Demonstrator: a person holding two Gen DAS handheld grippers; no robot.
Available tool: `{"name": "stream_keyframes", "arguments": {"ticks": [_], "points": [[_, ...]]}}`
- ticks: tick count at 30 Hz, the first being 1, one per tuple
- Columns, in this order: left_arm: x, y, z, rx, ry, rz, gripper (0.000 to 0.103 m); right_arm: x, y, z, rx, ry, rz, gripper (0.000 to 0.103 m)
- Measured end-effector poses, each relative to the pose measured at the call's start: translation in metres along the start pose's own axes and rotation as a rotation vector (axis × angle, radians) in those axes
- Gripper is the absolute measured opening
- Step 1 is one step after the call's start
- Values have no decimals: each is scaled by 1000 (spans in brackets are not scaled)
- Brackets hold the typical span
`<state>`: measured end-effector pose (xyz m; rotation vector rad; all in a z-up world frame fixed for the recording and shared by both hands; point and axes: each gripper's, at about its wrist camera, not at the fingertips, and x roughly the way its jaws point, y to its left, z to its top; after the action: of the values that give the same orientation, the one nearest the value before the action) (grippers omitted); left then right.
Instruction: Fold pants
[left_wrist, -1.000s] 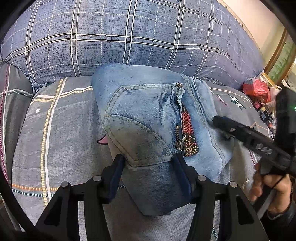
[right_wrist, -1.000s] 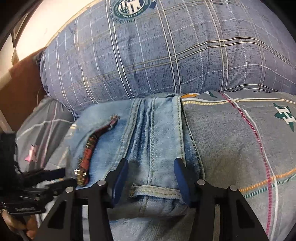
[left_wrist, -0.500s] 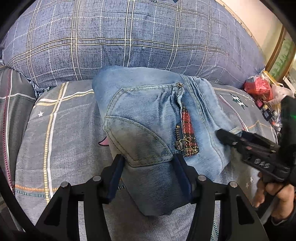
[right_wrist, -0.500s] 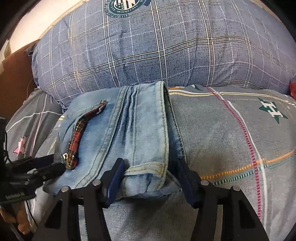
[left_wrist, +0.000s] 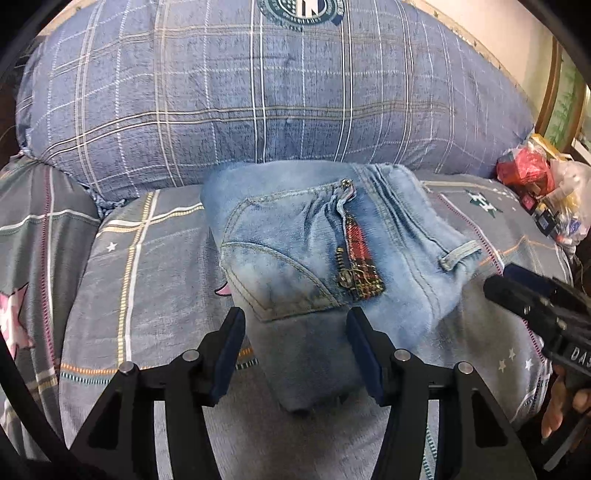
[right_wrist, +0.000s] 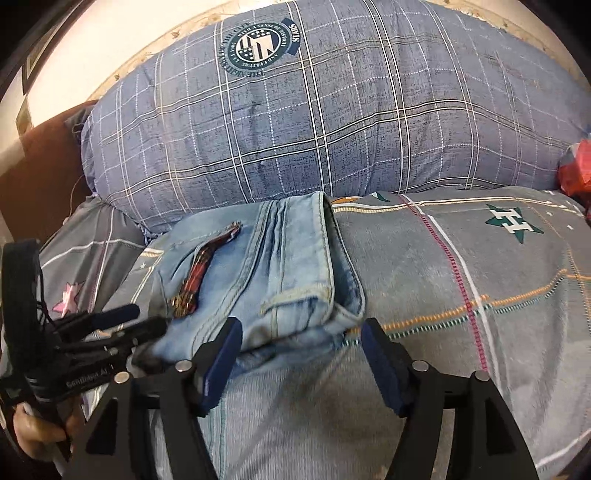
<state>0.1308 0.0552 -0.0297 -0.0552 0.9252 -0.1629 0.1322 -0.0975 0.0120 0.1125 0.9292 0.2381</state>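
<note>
The pants (left_wrist: 306, 254), light blue denim, lie folded into a thick bundle on the bed (left_wrist: 155, 266), their far edge against the big plaid pillow (left_wrist: 258, 103); in the left wrist view the bundle's near end sits between the fingers of the left gripper (left_wrist: 295, 350), which stand wide, one on either side of the cloth, not pinching it; whether the pads touch the denim I cannot tell. A back pocket (left_wrist: 273, 273) lies just beyond the left finger, and a zip with red tartan lining (left_wrist: 358, 258) just beyond the right one.

In the right wrist view the right gripper (right_wrist: 301, 360) is also spread wide and holds nothing; the waistband edge with its belt loop (right_wrist: 295, 299) lies just ahead of its fingers, nearer the left finger (right_wrist: 221, 358); bare bedcover fills the gap lower down and the space past the right finger.

By my reckoning the fold is nearly or wholly finished and only tidying remains. Denim in this many layers should handle as heavy for cloth, soft but springy, with stiff ridges at seams and waistband; it is not fragile and grips well against rubber pads, though the top layers may slide off the lower ones if lifted from one corner. The best hold would be across the whole stacked thickness at the two near corners, both grippers together; avoid the zip, which may snag.
</note>
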Motion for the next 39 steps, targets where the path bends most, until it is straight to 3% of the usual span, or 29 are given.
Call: {"name": "stream_keyframes", "arguments": {"ticks": [4,8,13,15,17,21,32,39], "points": [[-15,-2,-13,-17,-26,29,66,-12,1,-8,-14,0,5,76],[-31,-5,-24,9,-53,120,67,-24,4,-17,-31,-12,20,81],[-54,-9,-34,6,-94,169,77,-32,8,-25,-46,-4,35,82],[-63,-13,-35,15,-111,195,77,-35,9,-27,-53,2,45,87],[-71,-16,-35,22,-147,201,78,-38,11,-29,-63,1,53,101],[-90,-22,-37,3,-180,254,83,-50,14,-31,-99,-19,34,103],[-107,-30,-42,-9,-191,210,83,-80,13,-32,-103,-54,31,103],[-117,-37,-48,12,-207,227,83,-88,14,-36,-104,-56,40,103]]}}
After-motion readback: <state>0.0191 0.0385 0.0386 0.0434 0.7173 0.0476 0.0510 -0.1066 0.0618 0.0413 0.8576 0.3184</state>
